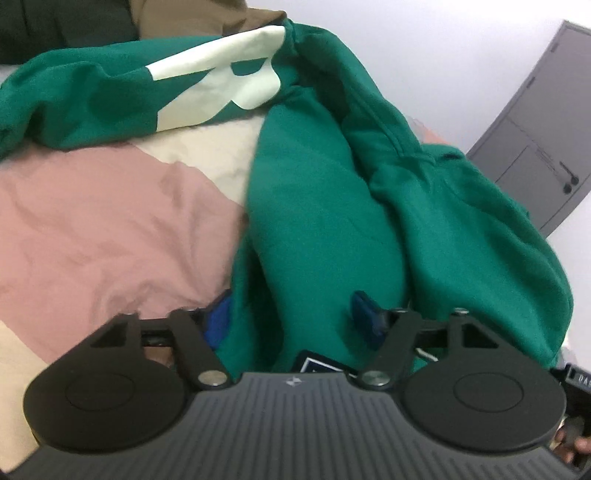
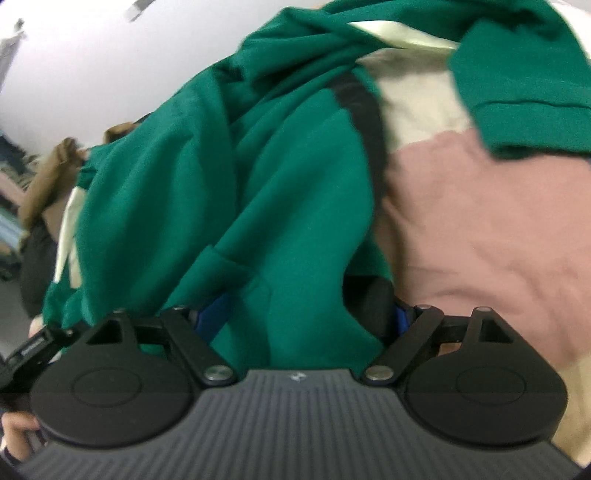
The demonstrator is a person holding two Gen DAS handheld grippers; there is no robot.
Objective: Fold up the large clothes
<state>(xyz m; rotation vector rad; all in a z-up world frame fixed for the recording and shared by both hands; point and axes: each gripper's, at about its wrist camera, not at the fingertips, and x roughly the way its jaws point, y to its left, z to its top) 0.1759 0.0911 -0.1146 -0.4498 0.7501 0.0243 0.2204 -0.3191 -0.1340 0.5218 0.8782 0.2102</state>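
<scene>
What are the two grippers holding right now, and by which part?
Folds of the green sweatshirt bunch between the fingers of the left gripper and right gripper; whether either actually pinches cannot be told.

The bed (image 1: 110, 221) was covered with a creased sheet in broad blocks of dusty pink and cream. Directly on it lay a large green sweatshirt (image 1: 325, 221), bunched and twisted, its folds running from the near edge to the far side, with a pale cream print on the far part. In the right wrist view a green cuffed sleeve (image 2: 524, 92) rested on the sheet at the far right. A brown garment (image 1: 207, 18) lay beyond the green one.
</scene>
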